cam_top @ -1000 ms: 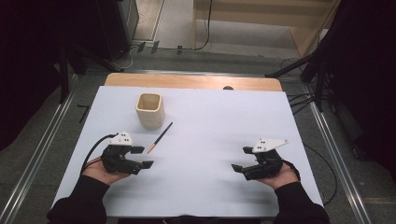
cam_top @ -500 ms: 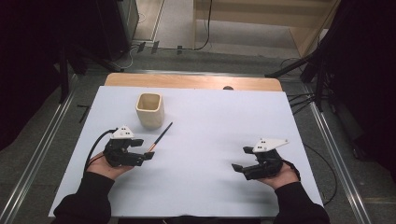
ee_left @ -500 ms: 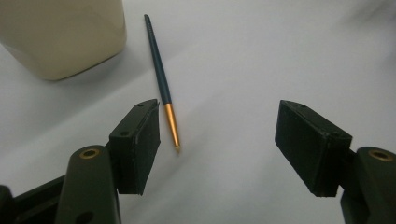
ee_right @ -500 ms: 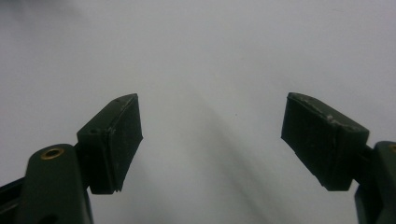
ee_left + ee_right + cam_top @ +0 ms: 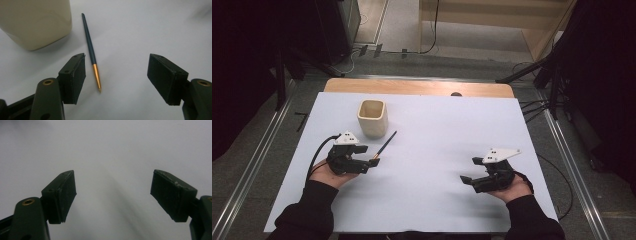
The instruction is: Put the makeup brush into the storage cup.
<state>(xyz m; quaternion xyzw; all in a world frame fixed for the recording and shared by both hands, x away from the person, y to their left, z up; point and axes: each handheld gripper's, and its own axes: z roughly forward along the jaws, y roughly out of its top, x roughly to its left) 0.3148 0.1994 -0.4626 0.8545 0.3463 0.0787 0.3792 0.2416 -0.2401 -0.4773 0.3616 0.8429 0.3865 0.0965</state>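
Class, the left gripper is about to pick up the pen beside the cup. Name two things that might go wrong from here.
1. The pen is thin and lies flat on the table; the open left gripper has it near one jaw, off centre, so closing may roll it away.
2. The cup stands close beside the pen; a sideways correction might bump it.

White-covered table with a cream cup and a dark, gold-tipped pen.
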